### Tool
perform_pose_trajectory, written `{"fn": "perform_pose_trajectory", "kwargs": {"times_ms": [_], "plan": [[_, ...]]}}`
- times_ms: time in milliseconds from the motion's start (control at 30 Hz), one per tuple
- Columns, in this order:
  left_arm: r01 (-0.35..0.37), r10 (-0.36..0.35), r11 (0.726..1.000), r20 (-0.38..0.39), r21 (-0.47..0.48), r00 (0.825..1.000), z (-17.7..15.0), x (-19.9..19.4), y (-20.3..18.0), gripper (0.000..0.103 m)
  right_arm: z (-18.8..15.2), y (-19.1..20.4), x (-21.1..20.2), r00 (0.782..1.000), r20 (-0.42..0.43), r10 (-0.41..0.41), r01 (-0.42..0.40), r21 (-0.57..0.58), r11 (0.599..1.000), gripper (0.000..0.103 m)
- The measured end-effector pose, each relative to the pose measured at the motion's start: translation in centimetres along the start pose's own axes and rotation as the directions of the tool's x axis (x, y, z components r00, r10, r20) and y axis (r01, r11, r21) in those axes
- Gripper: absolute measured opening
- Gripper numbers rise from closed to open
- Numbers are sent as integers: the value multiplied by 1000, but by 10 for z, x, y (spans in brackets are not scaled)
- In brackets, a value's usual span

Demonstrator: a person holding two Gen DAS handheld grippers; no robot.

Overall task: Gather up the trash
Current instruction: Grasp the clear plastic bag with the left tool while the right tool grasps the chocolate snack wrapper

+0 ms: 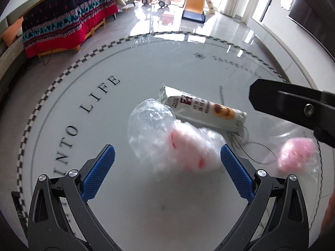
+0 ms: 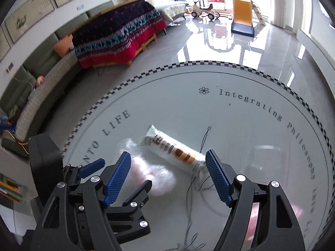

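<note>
The round table (image 1: pixel 62 96) reads "INTO LIFE" and "Integrating philosophy". Ahead of the left gripper (image 1: pixel 167 167), fingers apart and empty, lies the crumpled clear bag (image 1: pixel 167 133), likely its target. The snack wrapper (image 2: pixel 173 150), print unreadable, lies between the right gripper (image 2: pixel 168 177)'s spread fingertips, untouched.

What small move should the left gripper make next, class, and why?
Probably ease the left gripper down and close on the crumpled clear plastic bag. Its blue fingers stand open either side of the bag, which lies loose on the round table beside the snack wrapper.
</note>
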State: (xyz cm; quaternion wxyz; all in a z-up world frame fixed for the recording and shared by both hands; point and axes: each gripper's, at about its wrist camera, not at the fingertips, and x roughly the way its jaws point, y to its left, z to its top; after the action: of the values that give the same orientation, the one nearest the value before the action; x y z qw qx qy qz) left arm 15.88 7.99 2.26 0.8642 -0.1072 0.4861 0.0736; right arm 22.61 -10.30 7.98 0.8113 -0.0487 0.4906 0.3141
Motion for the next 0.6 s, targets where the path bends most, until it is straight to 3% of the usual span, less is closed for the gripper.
{"fn": "perform_pose_trajectory", "kwargs": {"times_ms": [233, 333, 400, 600], "plan": [[54, -54, 998, 10, -40, 999, 5, 23, 6, 97, 9, -3, 43, 994, -108, -7, 1, -56, 998, 75], [104, -104, 994, 15, -21, 995, 5, 29, 4, 85, 11, 0, 56, 991, -132, -25, 15, -77, 997, 75], [157, -157, 988, 16, 11, 987, 6, 28, 1, 59, 12, 1, 62, 989, -143, -32, 20, -84, 996, 75], [237, -236, 969, -26, 69, 971, -7, 11, 8, 49, 12, 13, 89, 974, -215, -70, 37, -153, 988, 75]]}}
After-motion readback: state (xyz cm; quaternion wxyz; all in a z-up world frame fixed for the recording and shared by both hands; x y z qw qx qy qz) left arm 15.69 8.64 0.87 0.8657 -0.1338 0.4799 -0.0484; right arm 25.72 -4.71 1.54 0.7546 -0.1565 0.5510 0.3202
